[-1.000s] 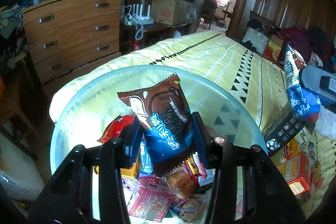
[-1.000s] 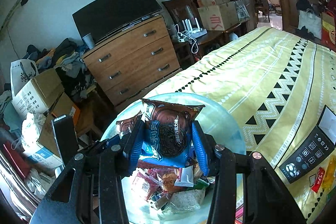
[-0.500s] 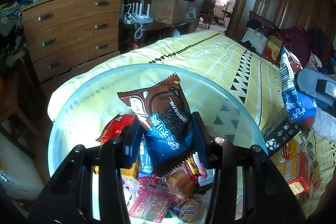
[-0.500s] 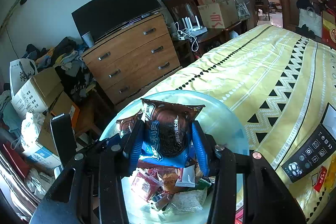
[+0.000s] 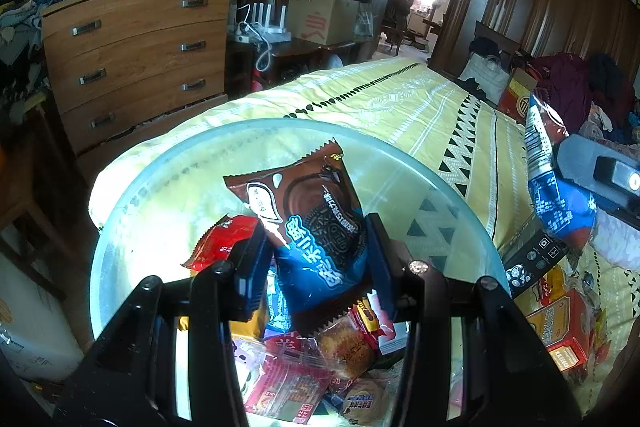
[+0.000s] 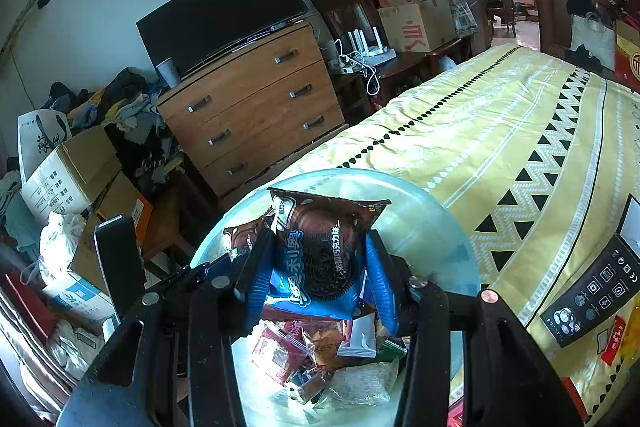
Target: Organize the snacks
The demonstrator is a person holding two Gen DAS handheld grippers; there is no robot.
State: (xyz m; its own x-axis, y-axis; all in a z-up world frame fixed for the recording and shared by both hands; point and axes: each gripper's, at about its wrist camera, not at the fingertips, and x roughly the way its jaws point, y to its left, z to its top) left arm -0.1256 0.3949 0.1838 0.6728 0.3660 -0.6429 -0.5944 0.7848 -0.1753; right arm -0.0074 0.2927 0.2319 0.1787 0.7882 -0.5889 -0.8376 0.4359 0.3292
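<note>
Over the clear bowl (image 5: 132, 187) on the bed (image 5: 420, 107), I'm holding one cookie packet in each tool: left tool (image 5: 316, 255) pinching a brown-blue packet (image 5: 320, 219), right tool (image 6: 312, 267) pinching its twin (image 6: 320, 251). A pile's already sitting in the bowl, but boxed snacks (image 5: 560, 327) are lying outside, so I'm guessing roughly halfway.

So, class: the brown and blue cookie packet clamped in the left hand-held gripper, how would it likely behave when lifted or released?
The cookie packet is probably light, since the left hand-held gripper holds it upright by its sides alone. Its film looks crinkly and glossy, so likely floppy and somewhat slippery. The contents may crumble if squeezed.
</note>
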